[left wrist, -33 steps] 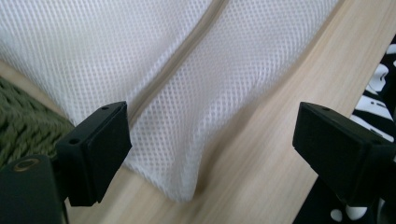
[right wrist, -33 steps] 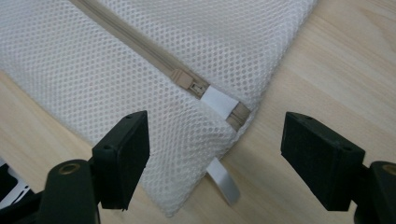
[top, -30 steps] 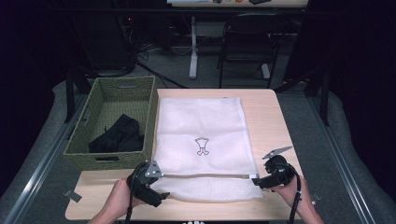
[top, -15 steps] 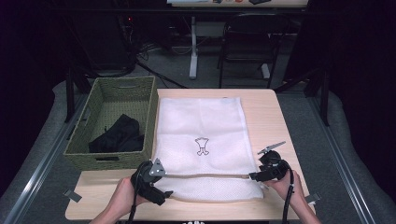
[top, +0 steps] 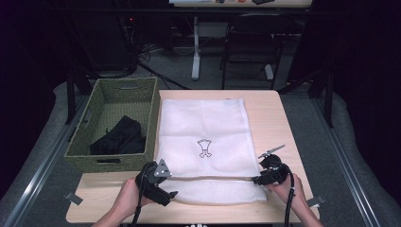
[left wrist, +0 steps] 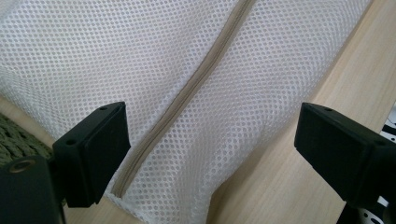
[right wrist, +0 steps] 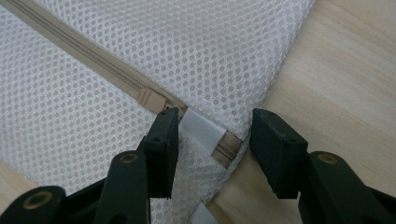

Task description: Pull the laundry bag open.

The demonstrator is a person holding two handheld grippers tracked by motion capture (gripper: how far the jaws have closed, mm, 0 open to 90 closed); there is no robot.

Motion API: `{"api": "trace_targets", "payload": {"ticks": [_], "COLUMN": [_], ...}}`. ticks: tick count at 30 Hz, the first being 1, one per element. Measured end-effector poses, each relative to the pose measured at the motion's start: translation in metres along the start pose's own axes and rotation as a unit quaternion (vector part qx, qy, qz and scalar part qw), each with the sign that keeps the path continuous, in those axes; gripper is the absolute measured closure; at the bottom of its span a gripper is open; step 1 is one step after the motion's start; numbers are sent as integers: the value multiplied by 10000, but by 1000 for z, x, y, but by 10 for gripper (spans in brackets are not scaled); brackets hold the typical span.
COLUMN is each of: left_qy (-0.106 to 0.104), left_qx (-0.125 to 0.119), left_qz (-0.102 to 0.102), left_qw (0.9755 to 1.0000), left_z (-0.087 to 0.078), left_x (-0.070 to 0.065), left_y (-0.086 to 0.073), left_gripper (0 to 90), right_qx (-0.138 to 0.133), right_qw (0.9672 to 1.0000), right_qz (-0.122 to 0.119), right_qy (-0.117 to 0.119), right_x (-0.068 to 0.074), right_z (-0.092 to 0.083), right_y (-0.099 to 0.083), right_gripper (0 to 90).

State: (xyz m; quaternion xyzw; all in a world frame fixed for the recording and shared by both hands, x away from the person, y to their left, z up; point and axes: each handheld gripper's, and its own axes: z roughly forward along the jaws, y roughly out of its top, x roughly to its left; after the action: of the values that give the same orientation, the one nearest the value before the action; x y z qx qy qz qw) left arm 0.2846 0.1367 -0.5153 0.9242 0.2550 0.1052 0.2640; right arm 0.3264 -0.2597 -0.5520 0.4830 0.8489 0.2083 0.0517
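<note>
One white mesh laundry bag [top: 208, 149] lies flat on the surface [top: 279, 118], its tan zipper [top: 213, 178] running across the near end from one gripper to the other. At the right gripper [right wrist: 212, 135] the zipper slider [right wrist: 150, 99] sits just ahead of the left-hand jaw tip, beside a white fabric tab [right wrist: 198, 130] and the zipper's end stop at the bag's corner. The jaws have just been closing; tab and zipper end lie between them, but the pads do not yet press on either, so nothing is held. Compared with a second ago, this gripper has come down and inward onto the bag's corner, its jaws narrower than before.

The left gripper [left wrist: 212, 144] has its jaws wide apart, straddling the zipper's other end over the mesh; no contact visible, and it sits where it did a second ago.

Judgement: the right gripper seems to be lining up a pinch near the slider, likely to draw the zipper open while the left steadies the bag. The slider lies slightly outside the jaws, so a shift may be needed.

Beyond the left gripper: a woven green basket [top: 113, 127] with dark clothing [top: 120, 137] inside.
</note>
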Motion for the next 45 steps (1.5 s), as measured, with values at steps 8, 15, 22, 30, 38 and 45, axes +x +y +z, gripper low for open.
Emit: {"api": "trace_targets", "payload": {"ticks": [8,15,22,30,38,45], "left_qy": [-12,-34,17,-71,-263,-359], "left_qx": [22,-36,-155,-325,-314,-476], "left_qz": [198,341,340,539,734,890], "left_qw": [9998,9994,9993,9980,9965,9943], "left_z": [6,13,18,27,39,47], "left_x": [-6,-12,-17,-24,-32,-41], "left_y": [12,21,31,47,63,78], "left_gripper": [117,133,89,119,150,160], "right_qx": [139,72,8,51,-59,-323], "right_qw": [9996,9998,9998,9997,9999,9994], "right_qz": [-82,-9,-168,209,-90,-110], "right_qy": [-245,-184,-147,97,42,98], "right_x": [11,8,8,4,11,17], "right_z": [4,3,4,3,-7,-22], "right_y": [7,5,4,5,8,6], "right_gripper": [581,588,612,747,822,825]}}
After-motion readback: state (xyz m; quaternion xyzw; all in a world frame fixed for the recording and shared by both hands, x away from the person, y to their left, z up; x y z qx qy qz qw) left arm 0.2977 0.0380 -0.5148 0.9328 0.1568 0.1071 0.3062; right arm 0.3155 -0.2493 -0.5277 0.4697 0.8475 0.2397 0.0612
